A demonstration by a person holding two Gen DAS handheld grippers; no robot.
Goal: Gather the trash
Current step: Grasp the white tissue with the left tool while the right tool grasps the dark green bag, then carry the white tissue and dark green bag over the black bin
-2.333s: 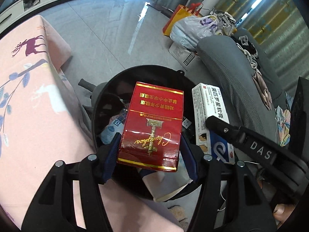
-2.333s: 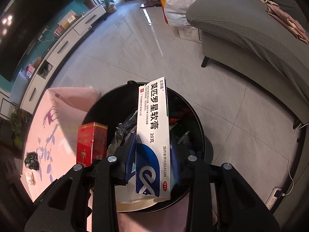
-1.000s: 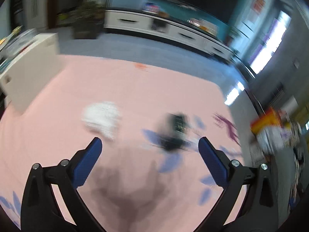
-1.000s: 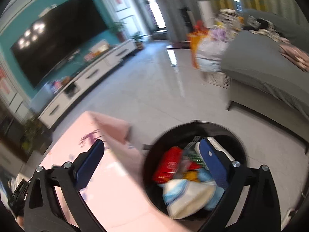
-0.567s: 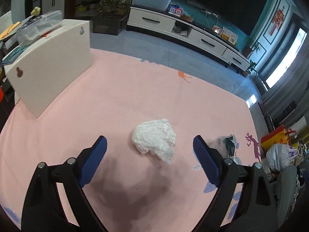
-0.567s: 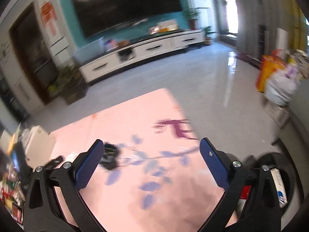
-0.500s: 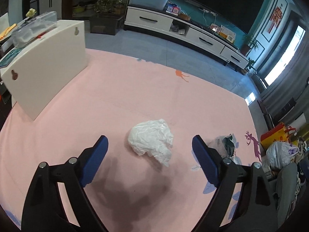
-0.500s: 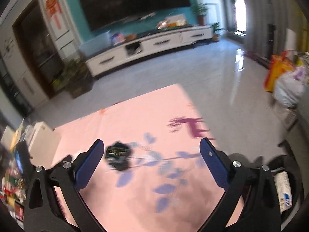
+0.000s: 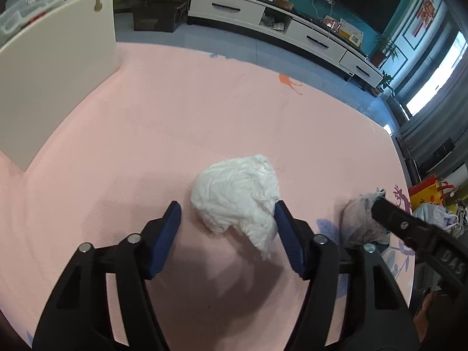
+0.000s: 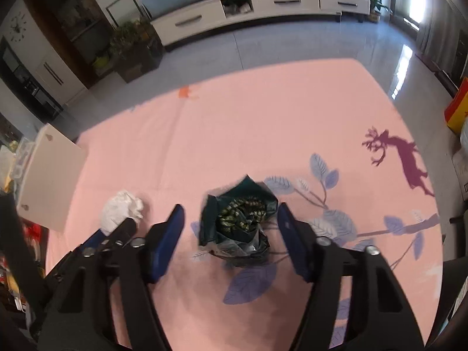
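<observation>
Left gripper is seen low over the pink tablecloth, jaws closing, with the crumpled white tissue between the blue pads. The right-side pad looks to be brushing the tissue's edge, the other pad stands clear of it, so no grip is made (contact is hard to judge from this angle).

Right gripper is seen over the same cloth, jaws closing around a dark green crumpled bag with clear plastic at its base; both pads are apart from it, gaps visible at each side.

In the right wrist view the tissue is at 9 o'clock from the green bag, with the left gripper's fingertip touching or overlapping it. In the left wrist view the bag shows greyish at 3 o'clock from the tissue, behind the right gripper's black finger.

A white board stands at the cloth's edge, 10 o'clock from the tissue. A white TV cabinet is seen against the far wall at 12 o'clock.
</observation>
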